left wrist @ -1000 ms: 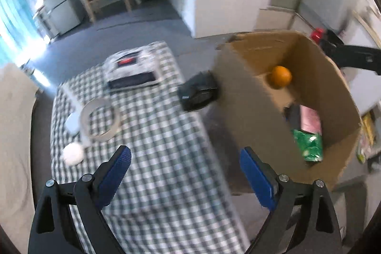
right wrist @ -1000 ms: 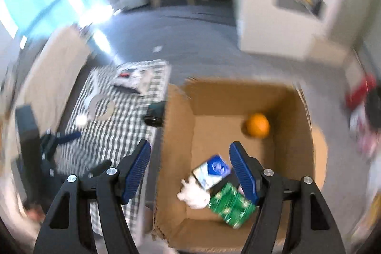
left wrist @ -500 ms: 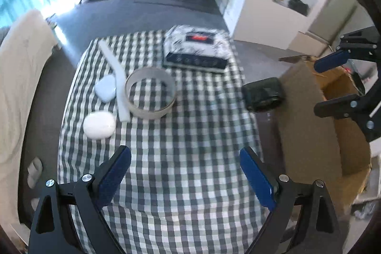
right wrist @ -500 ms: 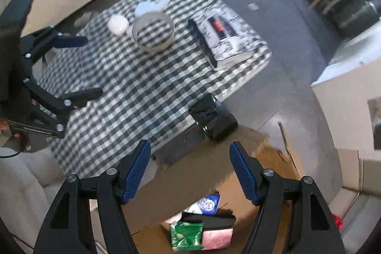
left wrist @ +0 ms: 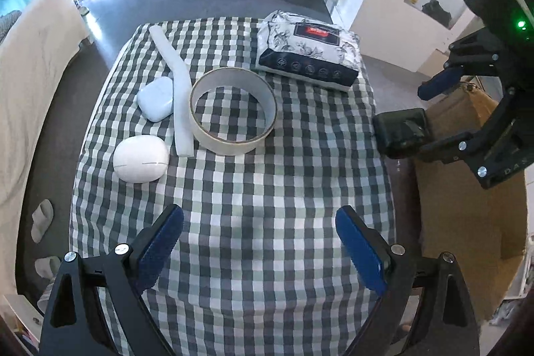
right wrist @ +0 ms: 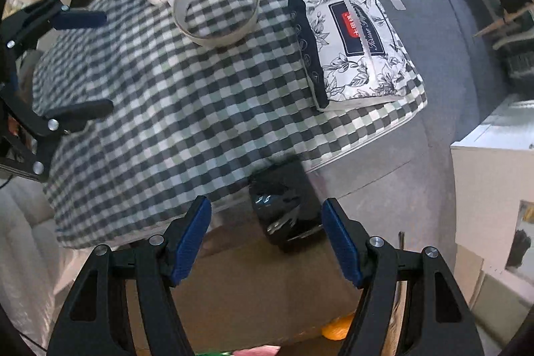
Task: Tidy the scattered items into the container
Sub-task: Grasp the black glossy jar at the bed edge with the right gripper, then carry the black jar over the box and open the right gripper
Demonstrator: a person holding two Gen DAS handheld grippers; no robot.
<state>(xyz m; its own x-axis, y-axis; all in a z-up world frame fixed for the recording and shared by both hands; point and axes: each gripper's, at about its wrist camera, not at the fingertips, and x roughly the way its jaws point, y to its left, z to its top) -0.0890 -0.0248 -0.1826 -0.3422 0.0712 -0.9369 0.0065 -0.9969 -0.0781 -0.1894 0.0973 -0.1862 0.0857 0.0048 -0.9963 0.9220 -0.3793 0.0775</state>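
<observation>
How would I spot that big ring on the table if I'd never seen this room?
Find the checked tablecloth. Near its middle, in front of the flowery tissue pack, lies the tape ring, flat and open. A white foam strip touches its side; unlike the solid white cases nearby, you see cloth through it.

A table covered by a green, black and white checked cloth (left wrist: 253,206) fills the middle of the left wrist view. At upper right on it lies a floral tissue pack (left wrist: 308,54) with a dark edge and a red label. Near the centre stands a wide ring of tape (left wrist: 233,110), flat on the cloth. Just left of the ring a long white foam strip (left wrist: 177,92) runs up toward the far edge. A pale blue case (left wrist: 156,99) touches the strip's left side, and a white oval case (left wrist: 141,158) sits below it. At the right edge a black object (left wrist: 402,132) overhangs the cloth.
</observation>
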